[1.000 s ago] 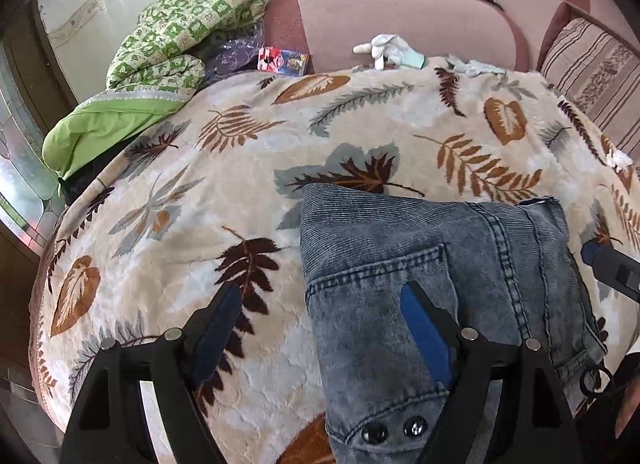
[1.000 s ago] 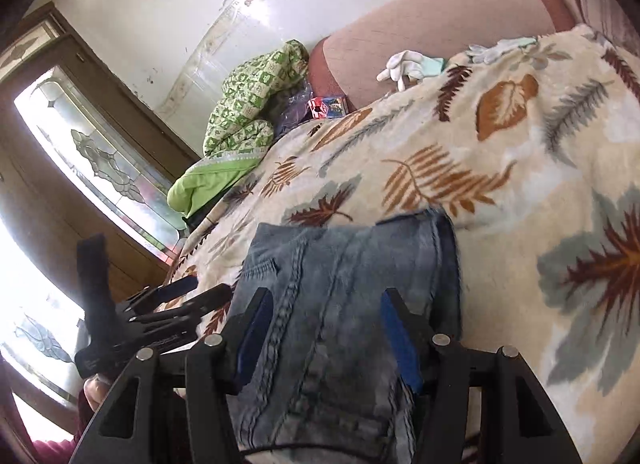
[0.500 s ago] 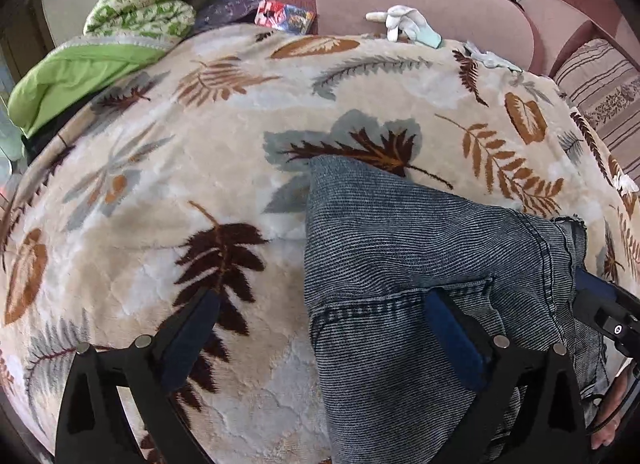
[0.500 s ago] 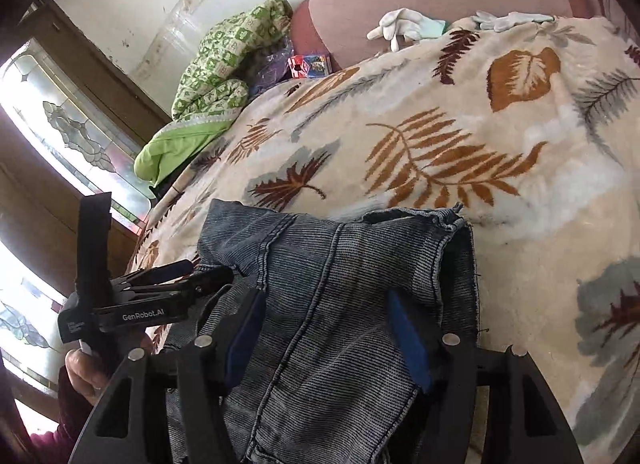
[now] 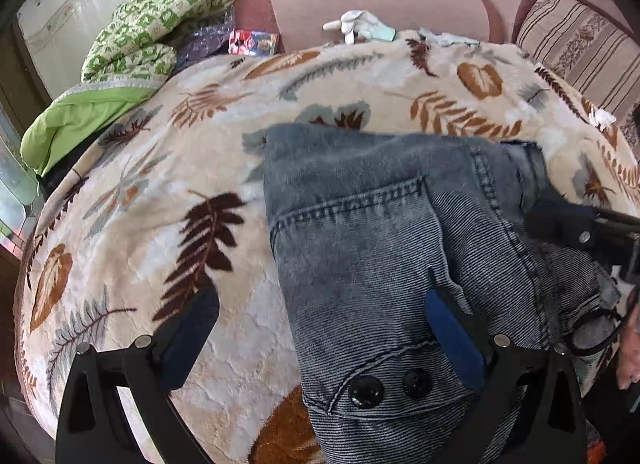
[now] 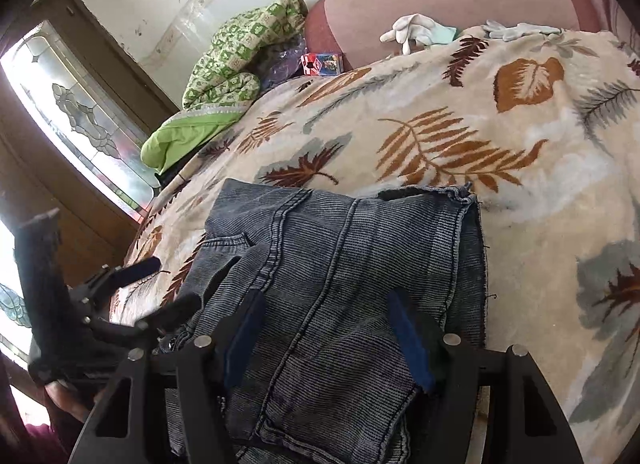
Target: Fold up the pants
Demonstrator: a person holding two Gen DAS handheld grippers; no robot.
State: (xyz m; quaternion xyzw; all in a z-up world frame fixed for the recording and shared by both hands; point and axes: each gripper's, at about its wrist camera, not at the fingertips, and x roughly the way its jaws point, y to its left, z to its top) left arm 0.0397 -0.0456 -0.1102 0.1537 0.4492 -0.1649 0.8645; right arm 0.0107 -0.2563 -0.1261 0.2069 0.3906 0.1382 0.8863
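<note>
Now the pants, grey-blue denim, lie folded into a thick stack on a leaf-patterned blanket that covers a bed or sofa. In the left wrist view the stack's long axis runs from the near edge, where 2 dark buttons sit, away toward the pink backrest; a stitched pocket edge crosses it. Its left side is a straight folded edge, with open blanket beyond it on the left and at the far end.

The left tool is released and at its widest; its jaws have just been opening. 1 blue pad hangs over bare blanket left of the stack, the other over the denim, and neither presses the cloth.

The right tool stands part open with the denim between its pads; its jaws have just been opening too, and I cannot tell whether the pads touch the cloth. In its view the hemmed end of the stack lies at the far right, with wide free blanket beyond.

Well apart, along the backrest, lie a green patterned quilt, a small red box, a white glove and a striped cushion. None of them blocks the pants.
</note>
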